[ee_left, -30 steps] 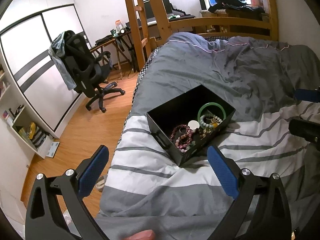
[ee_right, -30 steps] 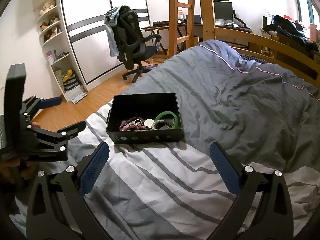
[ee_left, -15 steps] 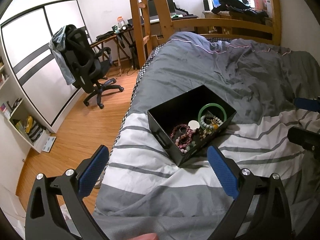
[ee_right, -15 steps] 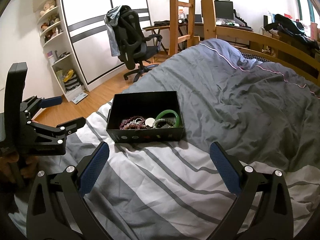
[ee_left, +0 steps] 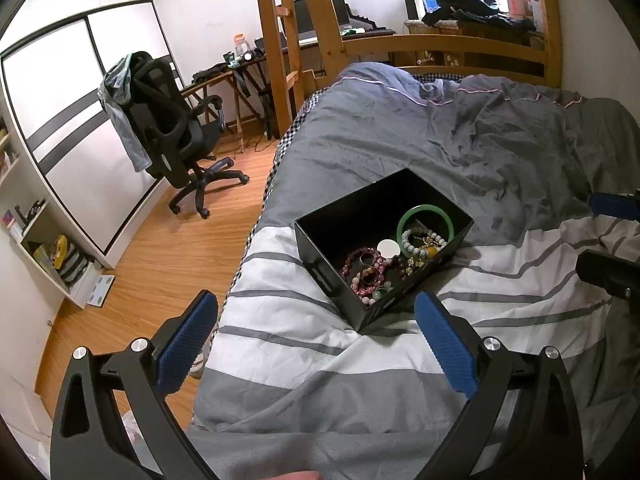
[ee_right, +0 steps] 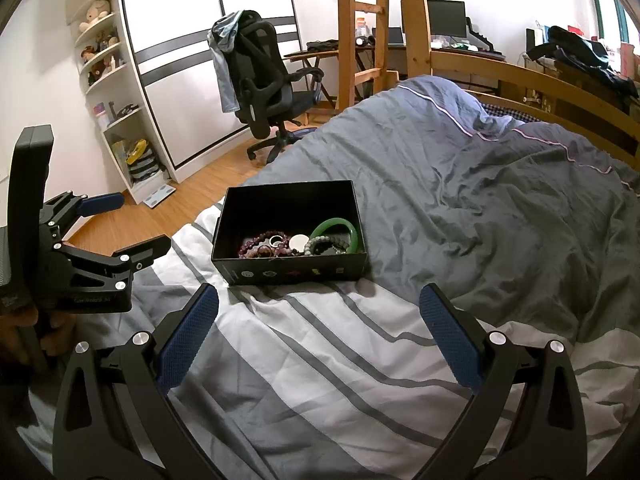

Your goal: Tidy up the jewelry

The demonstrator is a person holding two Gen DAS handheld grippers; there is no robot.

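A: Where's the jewelry from each tool?
B: All in the black box [ee_left: 384, 240] on the striped duvet [ee_right: 320, 360], dead ahead of the right gripper [ee_right: 319, 332], ahead and slightly right of the left gripper [ee_left: 316, 340]

A: Jaws?
B: Both spread wide, holding nothing

A: Which is nearer?
B: Left looks nearer; the box's long side faces the right, green bangle [ee_right: 334, 230] at its right end

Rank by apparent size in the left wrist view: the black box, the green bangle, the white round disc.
1. black box
2. green bangle
3. white round disc

All sit together, so camera nearness hardly affects the order.
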